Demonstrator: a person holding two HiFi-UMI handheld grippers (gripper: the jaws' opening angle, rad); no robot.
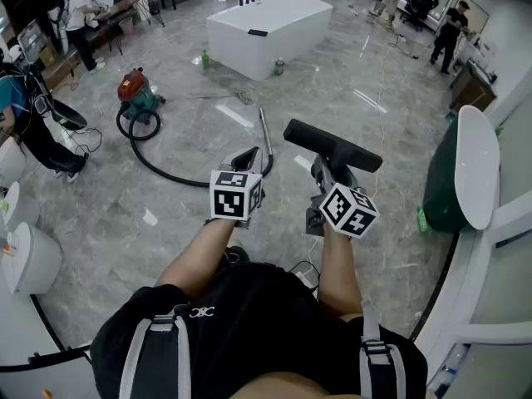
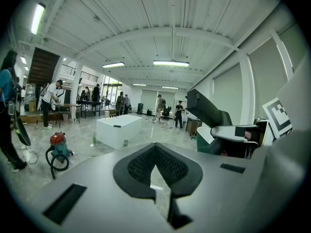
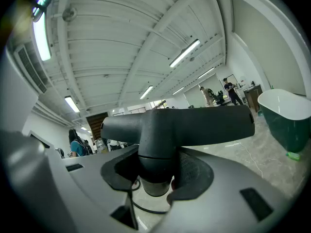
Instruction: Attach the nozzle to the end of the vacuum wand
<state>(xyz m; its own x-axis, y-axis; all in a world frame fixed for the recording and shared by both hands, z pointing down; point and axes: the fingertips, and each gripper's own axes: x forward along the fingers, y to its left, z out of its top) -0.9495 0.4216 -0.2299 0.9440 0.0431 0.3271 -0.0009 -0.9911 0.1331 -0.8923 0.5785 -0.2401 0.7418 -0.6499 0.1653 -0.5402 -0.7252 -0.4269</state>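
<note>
- The right gripper carries the nozzle in the air ahead of the person. Its jaws clamp the round neck just under the crossbar, and the neck's open end projects below them.
- The jaws of the left gripper are pressed together with nothing between them. It hovers just beside the right gripper.
- The wand lies on the floor, well apart from both grippers. The hose appears to join its near end, which is partly hidden behind the left gripper.
- Risk, rotation: the neck is a smooth cylinder and the crossbar sits off the grip line. Insertion force could swivel the nozzle in the jaws.
- Risk, sliding: the wand is loose on a glossy floor. A push from the nozzle would likely skate or roll it unless the left gripper pins it, and those jaws must part first.
- Risk, misalignment: a skewed approach could jam the neck on the tube rim or scrape past it.
- Risk, hose pull: the curved hose, running back to the vacuum canister, may spring and drag the wand off line.
- Nozzle: matte black plastic with a fine grain, T-shaped, a long flat bar on a short round neck.
- Wand: a slim, straight tube of bright metal.
- Hose: black, flexible, lying in a wide loop.
- Floor: polished grey marble-pattern tile, reflective.
- Jaw pads: black, cross-hatched faces.
</note>
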